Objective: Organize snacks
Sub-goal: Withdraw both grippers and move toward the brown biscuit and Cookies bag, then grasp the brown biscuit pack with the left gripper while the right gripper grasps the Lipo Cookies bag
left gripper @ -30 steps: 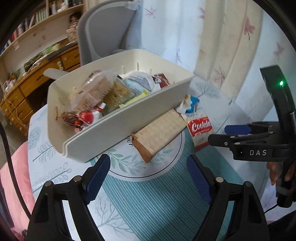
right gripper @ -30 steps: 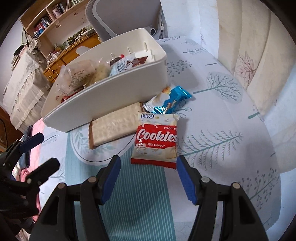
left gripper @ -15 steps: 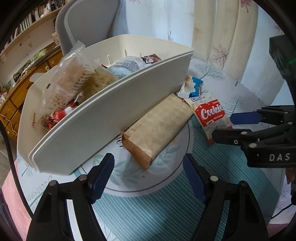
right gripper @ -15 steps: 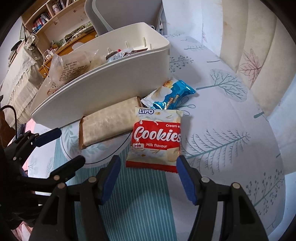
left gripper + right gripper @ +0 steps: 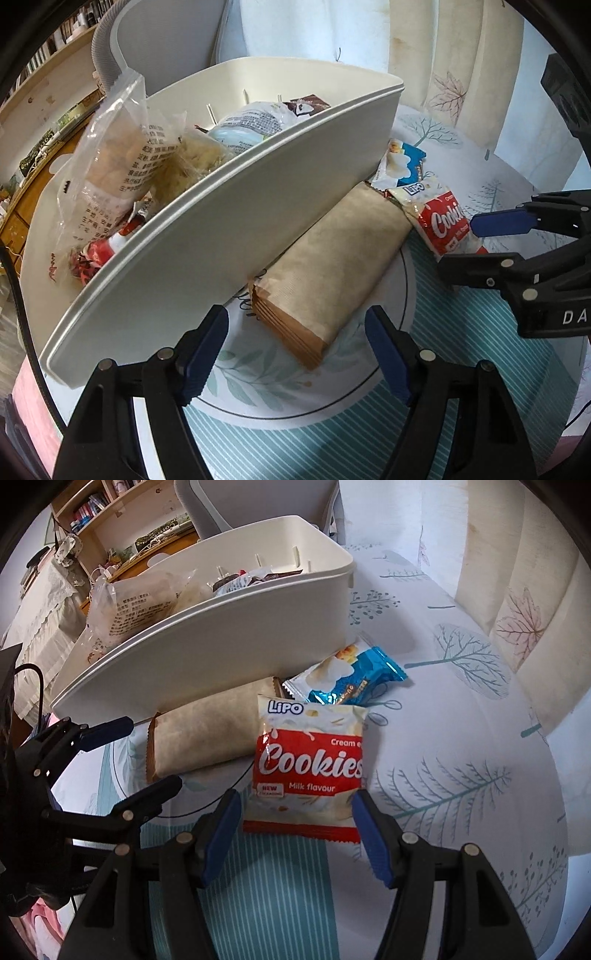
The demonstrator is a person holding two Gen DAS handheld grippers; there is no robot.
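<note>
A white bin (image 5: 229,236) holds several snack packs (image 5: 118,173); it also shows in the right wrist view (image 5: 207,642). A tan wafer pack (image 5: 332,266) lies against its front wall, seen too in the right wrist view (image 5: 207,734). A red-and-white Cookies pack (image 5: 310,771) and a blue-and-white pack (image 5: 351,679) lie beside it. My left gripper (image 5: 295,350) is open, its tips at either side of the wafer pack's near end. My right gripper (image 5: 295,834) is open, its tips flanking the Cookies pack's near edge.
The table wears a tree-print cloth (image 5: 461,775) with a teal striped mat (image 5: 332,443). A grey chair (image 5: 229,506) stands behind the bin. Wooden shelves (image 5: 122,524) are at the far left. Leaf-print curtains (image 5: 524,590) hang on the right.
Both grippers have moved forward and lower. The left now reaches the wafer pack's end; the right now straddles the Cookies pack. Both stay open.
</note>
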